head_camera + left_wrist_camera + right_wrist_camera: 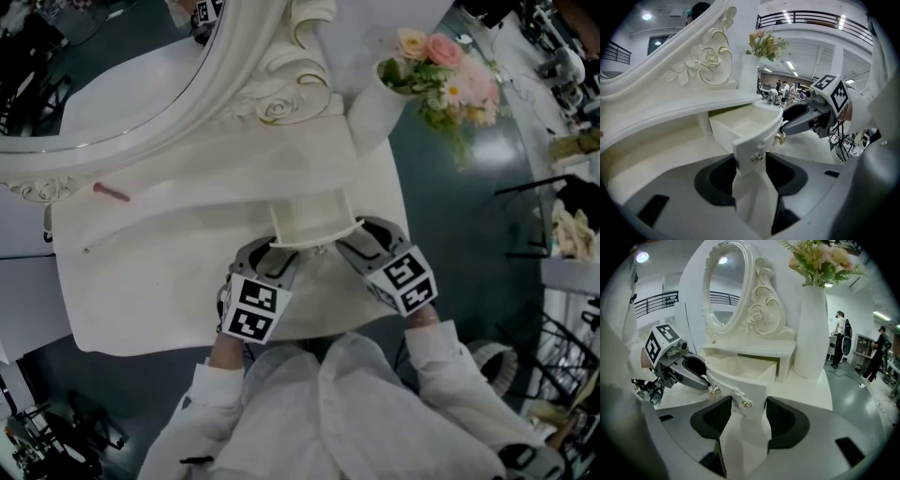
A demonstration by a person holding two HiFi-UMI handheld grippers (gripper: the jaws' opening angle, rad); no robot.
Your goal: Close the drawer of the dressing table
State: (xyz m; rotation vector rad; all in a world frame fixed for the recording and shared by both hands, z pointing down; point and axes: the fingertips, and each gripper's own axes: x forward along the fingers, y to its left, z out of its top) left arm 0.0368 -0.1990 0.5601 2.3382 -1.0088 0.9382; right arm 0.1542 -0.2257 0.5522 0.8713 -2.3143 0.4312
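left tool (751, 161) released, spread astride the left end of the drawer (314, 216) front, beside a small knob (757, 157). right tool (744, 409) likewise released, astride the right end. drawer pulled out at the middle of the tabletop's (169, 281) front edge. likely to skew and jam if pushed harder on one side, or to slip off the curved front. vase of flowers (380, 108) at the back right corner and pink stick (111, 193) near the left edge, neither in the way.

You're in big open hall, lab-like, not home: mezzanine railing (811, 18), ceiling strip lights (790, 64), people (780, 90) working beyond, dressing table (169, 291) set on grey floor (872, 408).
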